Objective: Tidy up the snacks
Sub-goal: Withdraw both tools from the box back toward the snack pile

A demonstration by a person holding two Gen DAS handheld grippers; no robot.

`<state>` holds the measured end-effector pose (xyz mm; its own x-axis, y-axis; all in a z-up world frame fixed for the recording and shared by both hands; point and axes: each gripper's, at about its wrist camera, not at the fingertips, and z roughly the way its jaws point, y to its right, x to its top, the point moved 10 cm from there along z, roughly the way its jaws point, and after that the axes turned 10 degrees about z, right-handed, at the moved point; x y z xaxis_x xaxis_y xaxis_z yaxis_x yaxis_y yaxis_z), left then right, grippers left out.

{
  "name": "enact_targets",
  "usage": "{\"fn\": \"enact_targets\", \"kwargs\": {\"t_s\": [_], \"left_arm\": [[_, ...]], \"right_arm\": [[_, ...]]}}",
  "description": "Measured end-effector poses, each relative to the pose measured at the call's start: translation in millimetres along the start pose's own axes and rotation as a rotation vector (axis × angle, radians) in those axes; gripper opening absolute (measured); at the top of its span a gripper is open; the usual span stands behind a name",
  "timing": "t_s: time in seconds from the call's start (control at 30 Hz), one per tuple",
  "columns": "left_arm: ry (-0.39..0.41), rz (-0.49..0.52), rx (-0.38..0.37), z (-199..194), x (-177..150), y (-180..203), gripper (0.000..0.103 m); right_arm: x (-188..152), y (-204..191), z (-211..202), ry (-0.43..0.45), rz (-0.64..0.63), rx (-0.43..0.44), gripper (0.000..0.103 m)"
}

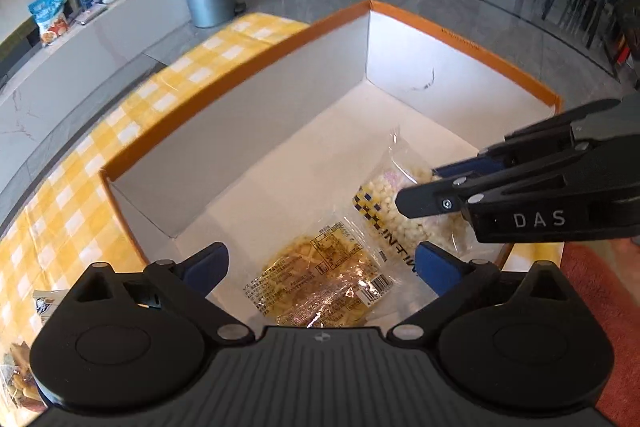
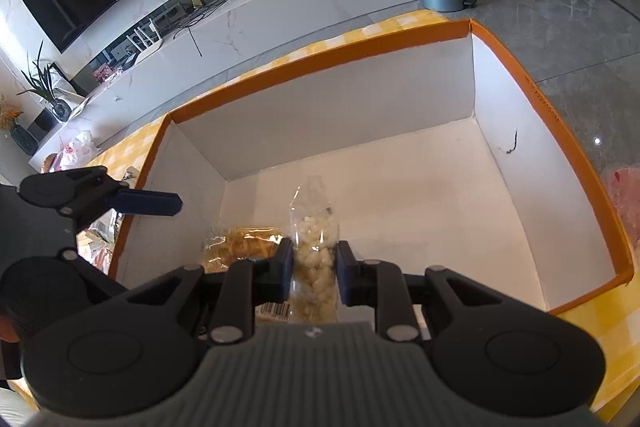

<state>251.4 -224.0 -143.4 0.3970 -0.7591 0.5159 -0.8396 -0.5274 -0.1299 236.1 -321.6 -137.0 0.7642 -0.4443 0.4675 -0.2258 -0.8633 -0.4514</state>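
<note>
Packets at the left edge of the table are getting cut off, unreadable. Two packets are sitting inside the orange-rimmed box: the noodle packet lying flat beneath the left gripper, whose jaws are standing open, and the popcorn bag, which the right gripper jaws are pinching.

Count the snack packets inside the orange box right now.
2. A packet of yellow strips lies flat on the floor of the orange box, below the open left gripper. The right gripper holds a popcorn packet beside it. None appear hidden.
</note>
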Motion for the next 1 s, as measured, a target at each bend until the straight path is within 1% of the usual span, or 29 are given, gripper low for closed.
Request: {"fn": "enact_targets", "kwargs": {"t_s": [0.17, 0.23, 0.33, 0.5, 0.63, 0.67, 0.7, 0.73, 0.77, 0.9, 1.0], "left_arm": [[0.096, -0.053, 0.023, -23, 5, -5, 0.103], [0.149, -0.086, 0.035, -36, 7, -8, 0.103], [0.196, -0.142, 0.053, -51, 6, -11, 0.103], [0.245, -0.222, 0.089, -75, -4, -15, 0.103], [0.249, -0.249, 0.160, -90, -18, -20, 0.103], [0.249, -0.256, 0.165, -92, -21, -20, 0.103], [0.250, -0.267, 0.165, -95, -25, -21, 0.103], [0.251, -0.283, 0.160, -97, -28, -22, 0.103], [0.256, -0.303, 0.150, -99, -32, -24, 0.103], [0.266, -0.397, 0.106, -107, -46, -31, 0.103], [0.277, -0.433, 0.118, -116, -57, -33, 0.103]], "right_arm": [[1, 0, 0, -0.005, 0.017, 0.007, 0.020], [1, 0, 2, -0.016, 0.025, 0.015, 0.021], [1, -2, 5, -0.038, 0.015, 0.017, 0.021], [2, 0, 15, -0.086, -0.019, -0.053, 0.023], [0, 6, 18, -0.108, -0.092, -0.143, 0.026], [-1, 6, 18, -0.108, -0.113, -0.162, 0.028], [-1, 6, 17, -0.105, -0.136, -0.178, 0.032], [-1, 6, 16, -0.101, -0.157, -0.194, 0.040], [-1, 5, 14, -0.093, -0.179, -0.212, 0.043], [1, 1, 1, -0.022, -0.285, -0.289, 0.059], [3, -5, -13, 0.036, -0.361, -0.332, 0.060]]}}
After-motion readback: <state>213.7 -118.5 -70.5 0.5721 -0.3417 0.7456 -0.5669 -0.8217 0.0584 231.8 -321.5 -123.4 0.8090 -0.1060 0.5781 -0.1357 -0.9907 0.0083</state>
